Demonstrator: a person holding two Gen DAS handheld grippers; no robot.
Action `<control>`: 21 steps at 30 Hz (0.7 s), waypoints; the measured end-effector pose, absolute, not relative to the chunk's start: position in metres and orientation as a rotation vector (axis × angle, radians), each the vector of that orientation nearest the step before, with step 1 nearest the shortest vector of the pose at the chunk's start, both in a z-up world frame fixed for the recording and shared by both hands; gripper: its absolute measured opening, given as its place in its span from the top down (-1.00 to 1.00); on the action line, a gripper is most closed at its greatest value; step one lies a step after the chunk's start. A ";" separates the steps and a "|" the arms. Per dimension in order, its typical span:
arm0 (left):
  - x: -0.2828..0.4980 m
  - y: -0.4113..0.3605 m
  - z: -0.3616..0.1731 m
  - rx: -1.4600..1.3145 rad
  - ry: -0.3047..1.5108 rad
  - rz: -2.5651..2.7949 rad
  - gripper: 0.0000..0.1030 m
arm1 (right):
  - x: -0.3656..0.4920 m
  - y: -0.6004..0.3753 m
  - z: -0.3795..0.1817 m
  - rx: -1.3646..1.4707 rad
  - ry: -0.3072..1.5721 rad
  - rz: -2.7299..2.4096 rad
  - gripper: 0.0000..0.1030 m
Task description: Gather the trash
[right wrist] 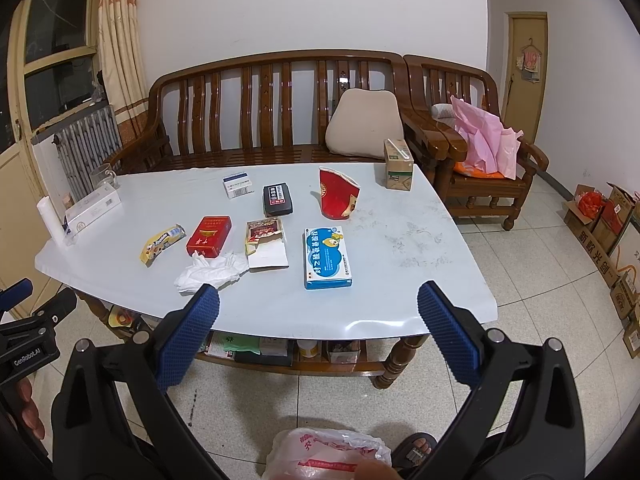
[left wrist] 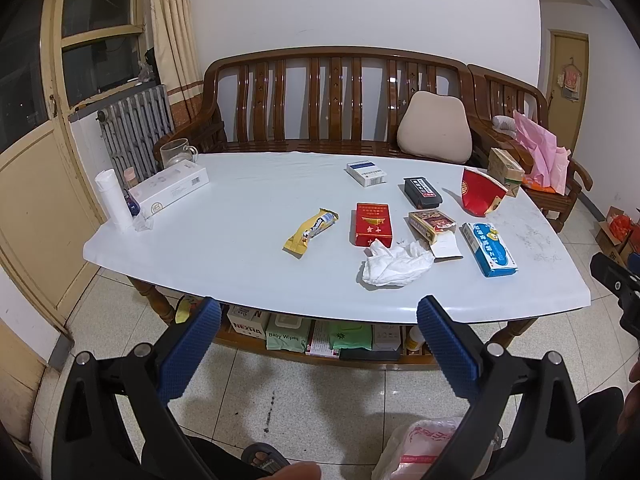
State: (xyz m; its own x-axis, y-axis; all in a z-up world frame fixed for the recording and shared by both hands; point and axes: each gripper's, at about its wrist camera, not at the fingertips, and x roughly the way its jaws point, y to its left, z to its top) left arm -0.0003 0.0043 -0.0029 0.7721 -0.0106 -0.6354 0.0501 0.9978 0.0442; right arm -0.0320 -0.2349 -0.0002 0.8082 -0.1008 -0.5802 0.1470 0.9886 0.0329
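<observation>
Trash lies on the white table (left wrist: 224, 216): a crumpled tissue (left wrist: 394, 266), a yellow snack wrapper (left wrist: 310, 233), a red cigarette pack (left wrist: 373, 225), a torn brown pack (left wrist: 432, 222), a blue medicine box (left wrist: 489, 249), a black box (left wrist: 422, 192), a torn red paper cup (left wrist: 480, 196). The tissue (right wrist: 212, 274) and blue box (right wrist: 328, 258) also show in the right wrist view. My left gripper (left wrist: 318, 312) and right gripper (right wrist: 318, 304) are open and empty, held before the table's near edge. A white plastic bag (right wrist: 328, 458) lies on the floor below.
A white carton (left wrist: 172, 188), a glass mug (left wrist: 176, 152) and a white tube (left wrist: 114, 198) stand at the table's left end. A drink carton (right wrist: 398, 164) stands at the far right corner. A wooden sofa (left wrist: 340, 96) is behind. Cardboard boxes (right wrist: 608, 232) line the right wall.
</observation>
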 end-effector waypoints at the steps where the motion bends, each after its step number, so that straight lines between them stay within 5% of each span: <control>1: 0.000 0.004 -0.003 0.060 0.689 -0.033 -0.87 | -0.032 -0.235 0.000 0.077 0.616 -0.133 -0.89; 21: 0.049 0.018 -0.016 0.081 0.699 -0.053 -0.87 | -0.004 -0.242 -0.005 0.059 0.651 -0.128 -0.89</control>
